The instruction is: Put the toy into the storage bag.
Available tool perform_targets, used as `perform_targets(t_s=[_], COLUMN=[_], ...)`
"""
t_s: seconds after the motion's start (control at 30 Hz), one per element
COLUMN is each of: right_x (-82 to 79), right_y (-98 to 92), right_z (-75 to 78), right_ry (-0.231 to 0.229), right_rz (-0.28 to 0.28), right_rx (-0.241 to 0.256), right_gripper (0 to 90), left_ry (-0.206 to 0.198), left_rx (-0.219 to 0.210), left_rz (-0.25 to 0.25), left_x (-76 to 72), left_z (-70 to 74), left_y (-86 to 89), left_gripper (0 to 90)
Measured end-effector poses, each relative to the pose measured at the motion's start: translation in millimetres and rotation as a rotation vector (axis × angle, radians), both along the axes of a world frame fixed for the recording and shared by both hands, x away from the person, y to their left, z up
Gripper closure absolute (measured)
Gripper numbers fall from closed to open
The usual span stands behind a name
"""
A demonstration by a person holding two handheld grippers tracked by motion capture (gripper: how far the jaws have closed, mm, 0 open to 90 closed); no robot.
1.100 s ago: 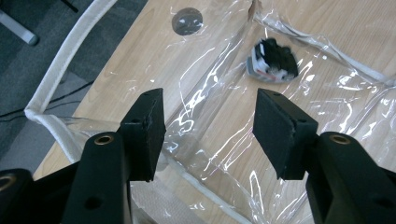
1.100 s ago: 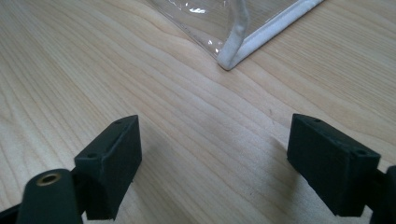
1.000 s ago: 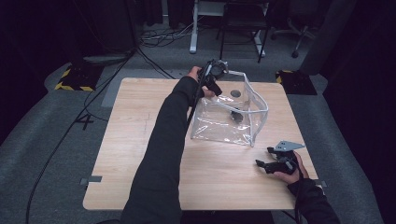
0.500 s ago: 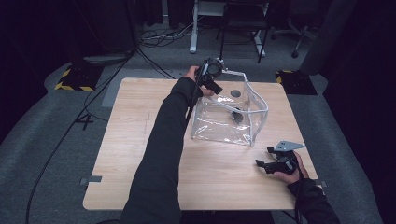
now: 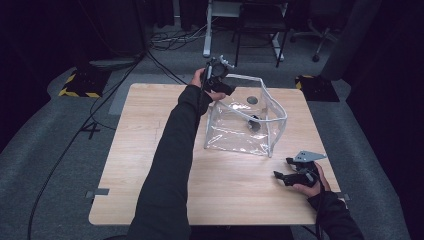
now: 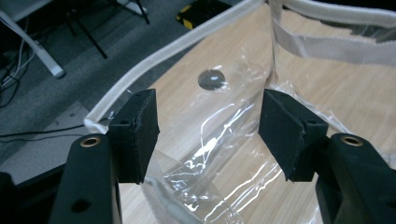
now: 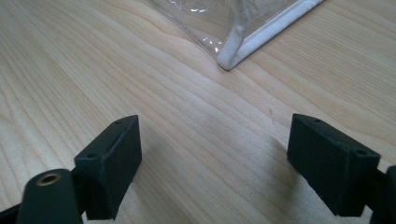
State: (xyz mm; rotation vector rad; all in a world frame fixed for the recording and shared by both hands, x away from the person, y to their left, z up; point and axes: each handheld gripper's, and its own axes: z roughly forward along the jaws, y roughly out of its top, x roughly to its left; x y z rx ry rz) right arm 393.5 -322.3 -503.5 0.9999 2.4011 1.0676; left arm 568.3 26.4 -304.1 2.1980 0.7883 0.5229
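1. No readable text, labels, brands or numbers anywhere.
2. Only sign-like marks: yellow-black hazard striping on a floor block [image 5: 76, 86] left of the table, and on another block [image 5: 314, 85] at the right.
3. Same striping at the top of the left gripper view [image 6: 194, 11].

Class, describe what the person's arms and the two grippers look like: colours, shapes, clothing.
Both arms wear long black sleeves. The left gripper and right gripper are black, with blocky rectangular jaw pads and brass-coloured rivets. The right one carries a grey three-cornered plate on top.
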Motion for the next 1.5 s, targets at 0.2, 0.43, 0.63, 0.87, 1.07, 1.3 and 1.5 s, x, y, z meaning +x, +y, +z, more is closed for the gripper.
perform_targets(t_s=[0.2, 0.43, 0.63, 0.87, 1.07, 1.3, 1.5], right_x=[0.0, 0.0, 0.0, 0.0, 0.0, -0.2, -0.1], right_y=[0.0, 0.0, 0.0, 0.0, 0.0, 0.1, 0.0], right_z=[0.0, 0.0, 0.0, 0.0, 0.0, 0.1, 0.0], right_ry=[0.000, -0.001, -0.001, 0.000, -0.001, 0.003, 0.003], right_rz=[0.000, 0.000, 0.000, 0.000, 0.000, -0.002, -0.001], right_rx=[0.000, 0.000, 0.000, 0.000, 0.000, 0.000, 0.001], right_gripper=[17.9, 17.9, 17.9, 17.9, 17.9, 17.9, 17.8], left_ry=[-0.042, -0.082, -0.103, -0.095, -0.098, -0.086, -0.077], left_rx=[-0.040, -0.026, -0.048, -0.039, -0.023, -0.002, 0.015], left_rz=[0.061, 0.113, 0.157, 0.177, 0.192, 0.196, 0.192], left_x=[-3.1, -8.3, -11.0, -13.8, -15.2, -18.5, -23.3], left_z=[3.4, 6.8, 9.2, 8.2, 4.4, -2.9, -9.7], left_y=[9.7, 22.9, 32.7, 42.8, 49.7, 57.7, 62.3], left_gripper=[31.9, 27.2, 24.6, 23.8, 23.9, 23.8, 23.1])
